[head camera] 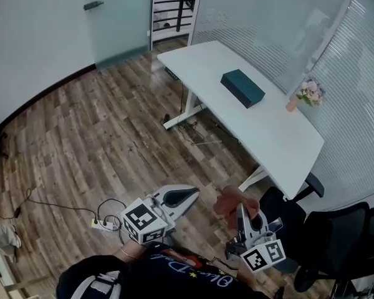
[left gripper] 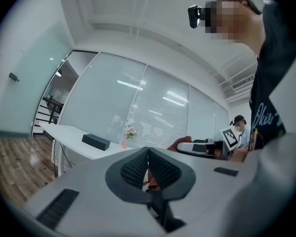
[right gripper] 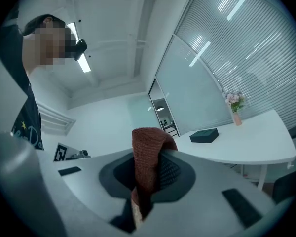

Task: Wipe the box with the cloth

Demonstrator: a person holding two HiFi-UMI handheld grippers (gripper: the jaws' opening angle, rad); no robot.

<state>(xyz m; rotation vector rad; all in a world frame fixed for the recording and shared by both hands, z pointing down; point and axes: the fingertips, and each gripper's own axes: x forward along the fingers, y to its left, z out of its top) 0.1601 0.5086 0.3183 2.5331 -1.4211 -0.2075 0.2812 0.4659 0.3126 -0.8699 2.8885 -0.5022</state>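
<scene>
A dark teal box (head camera: pixel 242 88) lies flat on the white desk (head camera: pixel 280 142), well away from both grippers; it shows small in the left gripper view as the box (left gripper: pixel 95 141) and in the right gripper view as the box (right gripper: pixel 203 135). My right gripper (head camera: pixel 239 212) is shut on a rust-red cloth (head camera: pixel 234 201), which stands folded up between its pads as the cloth (right gripper: pixel 147 167). My left gripper (head camera: pixel 192 194) is held low over the floor, shut with nothing between its jaws.
A small pink vase of flowers (head camera: pixel 308 94) stands at the desk's window edge. Black office chairs (head camera: pixel 327 245) crowd the near right. A power strip with cables (head camera: pixel 101 224) lies on the wooden floor. Glass walls with blinds run behind the desk.
</scene>
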